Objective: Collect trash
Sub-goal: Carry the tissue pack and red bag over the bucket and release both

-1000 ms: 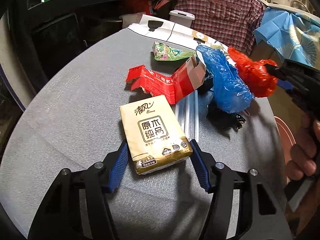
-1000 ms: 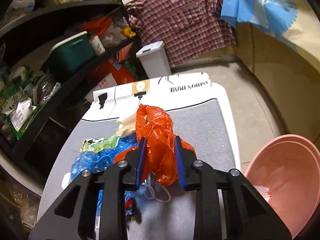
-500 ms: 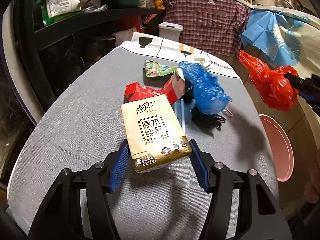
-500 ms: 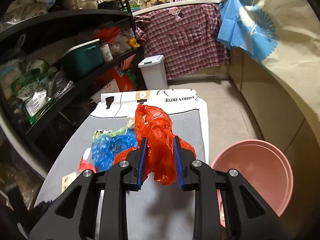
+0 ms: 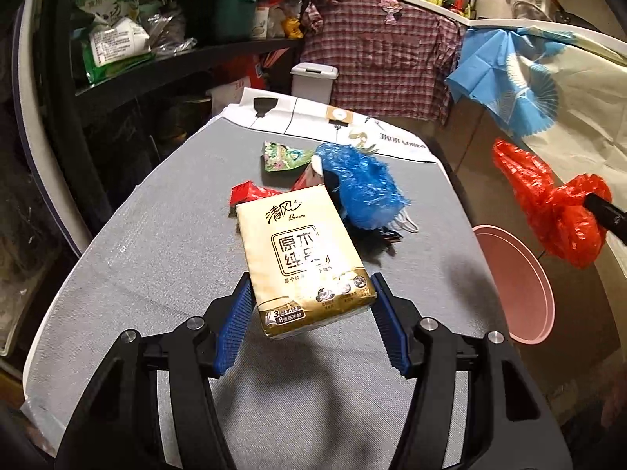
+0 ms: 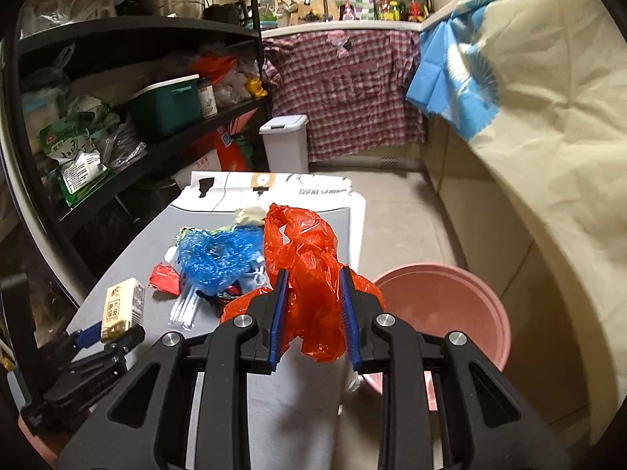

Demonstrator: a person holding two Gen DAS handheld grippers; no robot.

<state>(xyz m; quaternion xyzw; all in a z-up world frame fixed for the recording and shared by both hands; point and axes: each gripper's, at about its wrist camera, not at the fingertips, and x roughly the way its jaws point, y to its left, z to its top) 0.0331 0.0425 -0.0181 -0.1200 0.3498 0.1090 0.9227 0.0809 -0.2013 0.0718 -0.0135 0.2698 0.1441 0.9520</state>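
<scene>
Fingers of the left gripper (image 5: 311, 323) pinch a yellow tissue pack (image 5: 303, 256) by its near end; the blue pads press on both long sides and the pack is clear of the table (image 5: 156, 258). Fingers of the right gripper (image 6: 311, 313) are drawn close and pinch a crumpled red plastic bag (image 6: 309, 274) — the bag bulges above and below the pads and hangs off the table's right edge, above the near rim of the basin.

Remaining items, largest first:

- Table: grey cloth surface, with a white printed sheet (image 5: 333, 121) across its far end.
- Pink basin (image 6: 443, 309): on the floor just beside the table's right side.
- White lidded bin (image 6: 284, 143): on the floor beyond the far end of the table, in front of a hanging plaid shirt (image 6: 352, 94).
- Blue plastic bag (image 5: 360, 188): crumpled, at mid-table, lying over dark scraps.
- Red torn carton (image 5: 250, 194): just left of the blue bag, partly hidden behind the tissue pack.
- Green printed wrapper (image 5: 282, 154): on the far side of the blue bag.
- Clear plastic straws (image 6: 186, 305) — near side of the pile, lying flat.
</scene>
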